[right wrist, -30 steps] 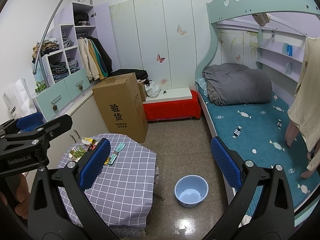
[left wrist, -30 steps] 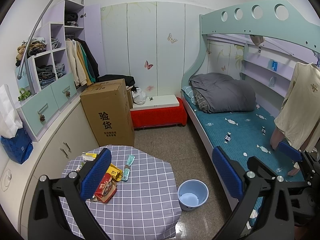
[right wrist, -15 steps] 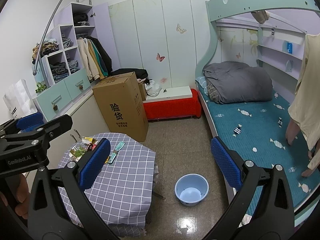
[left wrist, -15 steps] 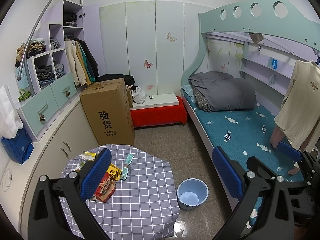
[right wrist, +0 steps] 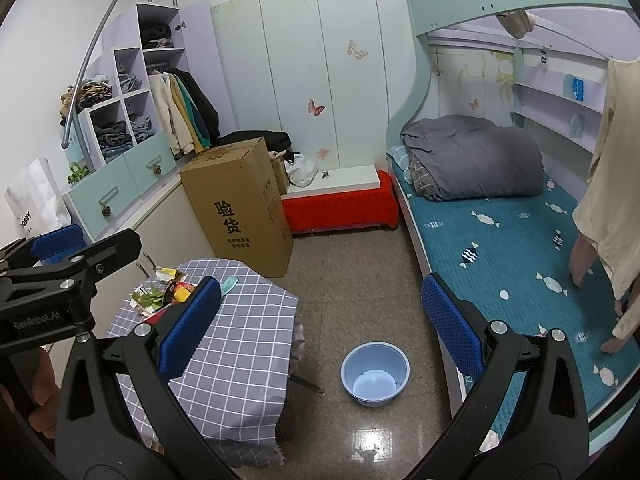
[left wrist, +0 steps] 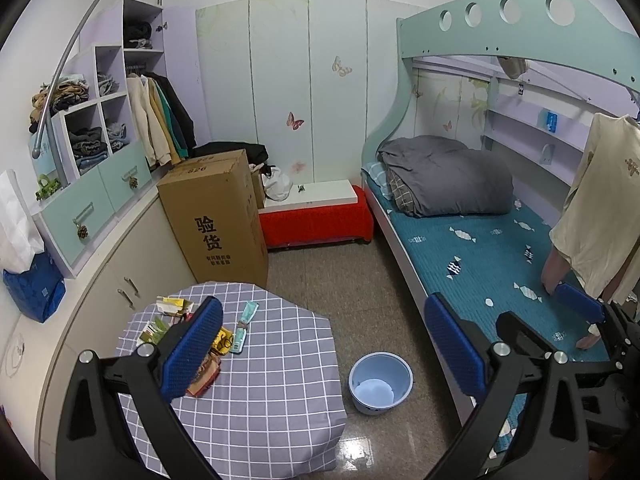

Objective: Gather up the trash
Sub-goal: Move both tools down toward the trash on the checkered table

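Several wrappers and packets of trash (left wrist: 172, 320) lie on the far left part of a small table with a grey checked cloth (left wrist: 264, 384); the pile also shows in the right wrist view (right wrist: 160, 294). A teal packet (left wrist: 245, 320) lies beside the pile. A light blue bucket (left wrist: 380, 382) stands empty on the floor right of the table, also in the right wrist view (right wrist: 375, 372). My left gripper (left wrist: 322, 354) is open and empty, high above the table. My right gripper (right wrist: 320, 334) is open and empty, above the floor.
A tall cardboard box (left wrist: 216, 220) stands behind the table. A red-covered bench (left wrist: 316, 220) sits at the back wall. A bunk bed with a teal mattress (left wrist: 492, 256) fills the right side. Cabinets and shelves (left wrist: 100, 208) line the left wall.
Both views have shifted only slightly; the table and bucket sit a little differently in frame. Both grippers stay open and empty.
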`<control>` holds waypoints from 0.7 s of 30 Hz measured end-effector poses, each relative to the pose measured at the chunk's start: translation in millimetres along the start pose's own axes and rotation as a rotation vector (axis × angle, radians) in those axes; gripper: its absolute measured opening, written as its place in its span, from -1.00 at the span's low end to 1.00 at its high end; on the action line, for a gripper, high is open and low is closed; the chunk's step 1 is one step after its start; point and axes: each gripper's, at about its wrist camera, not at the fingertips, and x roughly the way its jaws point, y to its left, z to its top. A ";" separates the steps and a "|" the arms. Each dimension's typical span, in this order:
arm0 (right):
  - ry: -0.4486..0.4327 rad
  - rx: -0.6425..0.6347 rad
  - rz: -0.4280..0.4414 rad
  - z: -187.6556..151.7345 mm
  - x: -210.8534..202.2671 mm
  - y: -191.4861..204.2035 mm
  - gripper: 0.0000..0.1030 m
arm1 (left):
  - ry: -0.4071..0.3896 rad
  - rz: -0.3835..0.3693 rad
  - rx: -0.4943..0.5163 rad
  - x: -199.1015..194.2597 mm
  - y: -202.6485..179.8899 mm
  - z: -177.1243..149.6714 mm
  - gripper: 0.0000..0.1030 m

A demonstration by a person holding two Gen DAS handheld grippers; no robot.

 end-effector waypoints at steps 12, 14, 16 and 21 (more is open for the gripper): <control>0.107 0.032 0.069 -3.8 32.6 -24.7 0.90 | 0.118 0.049 -0.039 29.9 1.4 -18.0 0.92; 0.118 0.024 0.081 -4.4 41.4 -19.7 0.90 | 0.137 0.063 -0.057 36.1 10.3 -21.6 0.92; 0.137 0.014 0.088 -5.3 51.4 -13.0 0.90 | 0.155 0.083 -0.073 43.2 21.4 -25.8 0.92; 0.204 -0.016 0.111 -11.3 84.8 12.2 0.90 | 0.211 0.100 -0.130 66.4 54.8 -40.0 0.92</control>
